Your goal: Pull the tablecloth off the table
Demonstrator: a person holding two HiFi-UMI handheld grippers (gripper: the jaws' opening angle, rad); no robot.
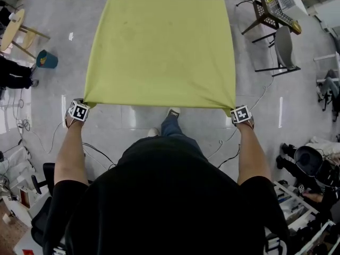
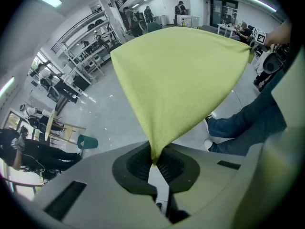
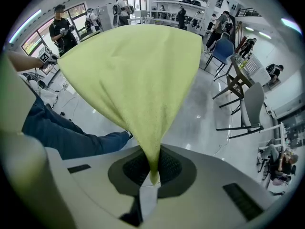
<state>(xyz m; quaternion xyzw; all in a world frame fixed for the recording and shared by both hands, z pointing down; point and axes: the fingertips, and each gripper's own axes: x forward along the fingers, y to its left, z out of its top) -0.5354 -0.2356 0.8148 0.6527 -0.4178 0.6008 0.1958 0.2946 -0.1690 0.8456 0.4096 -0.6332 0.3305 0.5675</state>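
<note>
A yellow-green tablecloth [image 1: 159, 47] is stretched out flat in front of me, and no table shows beneath it. My left gripper [image 1: 83, 106] is shut on its near left corner. My right gripper [image 1: 234, 110] is shut on its near right corner. In the left gripper view the tablecloth [image 2: 181, 75] fans out from the pinched corner between the left gripper's [image 2: 155, 160] dark pads. In the right gripper view the tablecloth [image 3: 128, 75] narrows in the same way into the right gripper [image 3: 153, 171]. The near edge runs taut between the two grippers.
Grey floor lies all around, with cables [image 1: 95, 153] near my feet [image 1: 172, 112]. A teal bin [image 1: 47, 60] and a round wooden table [image 1: 13, 28] stand at the left. Chairs [image 1: 281, 49] and a cluttered table [image 1: 276, 4] stand at the right. Shelving [image 2: 86, 37] and people [image 3: 62, 25] line the room.
</note>
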